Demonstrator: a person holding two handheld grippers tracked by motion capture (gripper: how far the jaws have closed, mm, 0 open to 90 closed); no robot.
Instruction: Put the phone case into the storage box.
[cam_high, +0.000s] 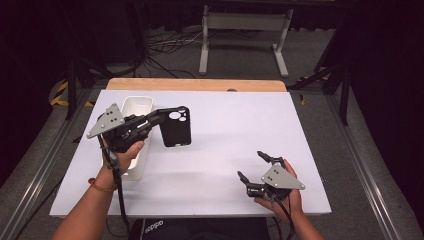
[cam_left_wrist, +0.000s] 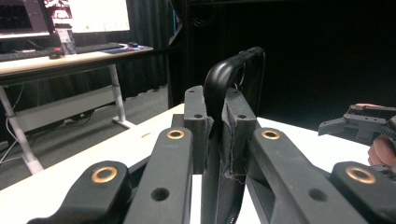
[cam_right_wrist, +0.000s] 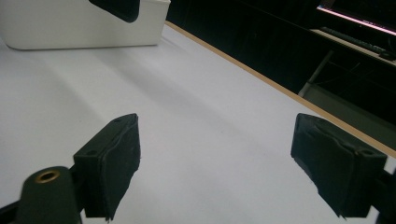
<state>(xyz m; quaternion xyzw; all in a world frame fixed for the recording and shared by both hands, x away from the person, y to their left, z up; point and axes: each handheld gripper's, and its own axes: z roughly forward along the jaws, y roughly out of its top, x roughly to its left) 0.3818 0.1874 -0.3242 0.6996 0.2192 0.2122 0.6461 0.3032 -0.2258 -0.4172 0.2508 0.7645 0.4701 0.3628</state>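
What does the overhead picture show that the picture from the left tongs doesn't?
High view alone: the black phone case's whole outline with its camera cutout, and the white bin beside it. Left gripper view alone: the pads pinching the case's edge, close up. Both: left tongs clamped on the case, right tongs resting apart on the white table.

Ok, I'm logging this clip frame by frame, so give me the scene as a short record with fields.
held item: black phone case, lifted off the table
holder: left gripper, jaws shut on the case's edge
other gripper: right gripper, jaws open, nothing between them, low over the table
container: white bin, near the table's left edge, beside the case
surface: white table
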